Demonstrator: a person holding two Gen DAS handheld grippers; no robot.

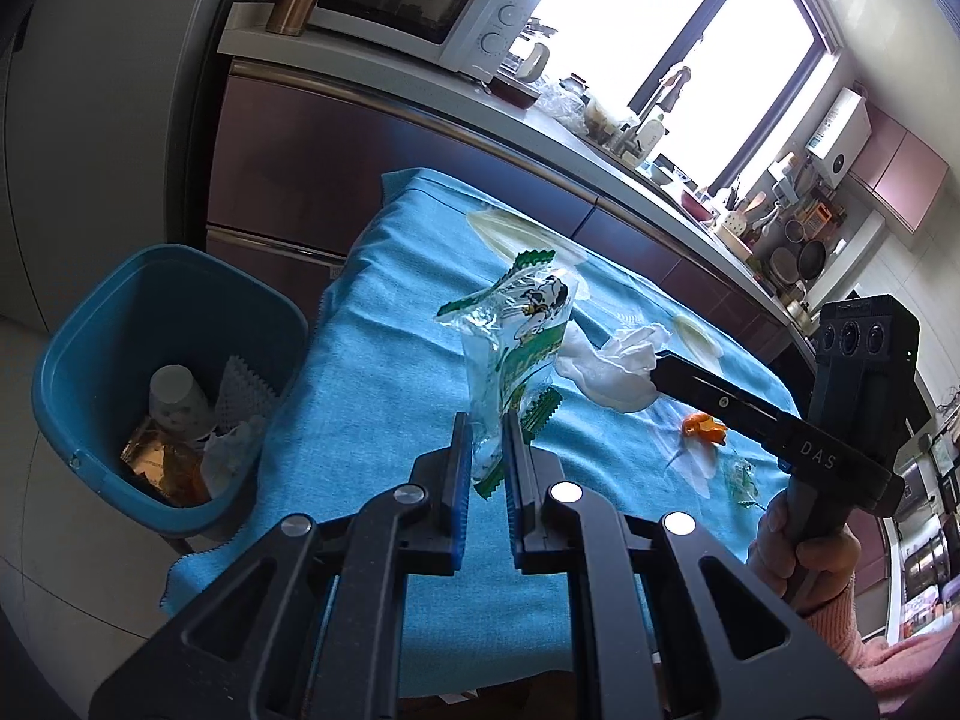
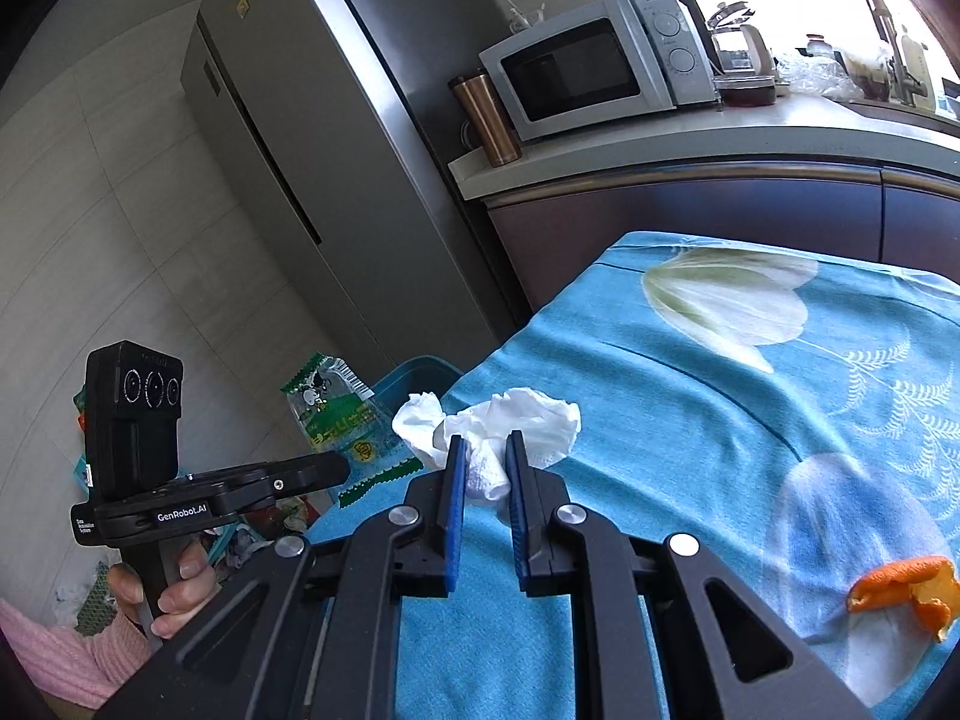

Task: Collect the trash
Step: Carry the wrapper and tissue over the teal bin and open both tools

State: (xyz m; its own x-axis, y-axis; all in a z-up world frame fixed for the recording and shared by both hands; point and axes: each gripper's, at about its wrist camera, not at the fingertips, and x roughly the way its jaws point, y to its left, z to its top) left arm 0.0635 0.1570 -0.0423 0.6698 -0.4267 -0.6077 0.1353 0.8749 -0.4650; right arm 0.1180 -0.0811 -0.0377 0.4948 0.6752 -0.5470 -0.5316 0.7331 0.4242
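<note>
My left gripper [image 1: 487,429] is shut on a clear snack wrapper with green print [image 1: 521,336] and holds it upright above the blue tablecloth [image 1: 372,360]. The wrapper also shows in the right wrist view [image 2: 342,414]. My right gripper [image 2: 486,450] is shut on a crumpled white tissue [image 2: 510,420], which also shows in the left wrist view [image 1: 612,366]. A blue trash bin [image 1: 150,372] stands on the floor left of the table, with a paper cup, tissues and wrappers inside. Orange peel [image 2: 912,594] lies on the cloth at the right, also in the left wrist view [image 1: 702,427].
A small green wrapper [image 1: 741,477] lies near the table's right edge. Behind the table runs a kitchen counter [image 2: 720,138] with a microwave [image 2: 594,66] and a copper tumbler [image 2: 486,120]. A grey fridge [image 2: 312,138] stands at the left.
</note>
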